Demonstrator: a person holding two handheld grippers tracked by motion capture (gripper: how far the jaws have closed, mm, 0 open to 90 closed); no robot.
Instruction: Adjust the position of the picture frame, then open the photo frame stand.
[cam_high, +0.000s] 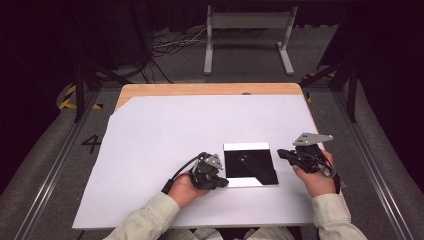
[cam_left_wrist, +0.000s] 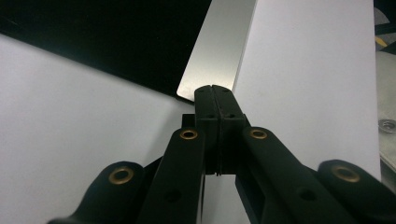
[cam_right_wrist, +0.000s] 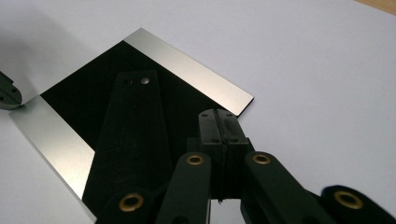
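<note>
**Two closed tools flank a mirror plate on the white desk**

A square, mirror-like plate lies flat on the white sheet that covers most of the wooden desk, a little right of the middle and toward the person's side. Most of its face reflects black, with bright silvery strips along its far and near edges.

The left tool sits at the plate's near left corner, held low in the person's left hand. In the left gripper view its jaws are pressed flat together with nothing between them, and their tip lies right at the plate's rounded corner; whether it actually touches the metal I cannot tell.

The right tool is held in the right hand just off the plate's right edge, pointing left toward it. From the right gripper view its jaws are likewise closed tight on nothing, hovering near the plate's edge, and the plate's dark face mirrors the tool back. The tip of the left tool pokes in at that view's left side, beside the plate's corner.

Pale sleeves come in from the bottom. Beyond the desk stands a grey metal frame among loose cables on the floor.
</note>
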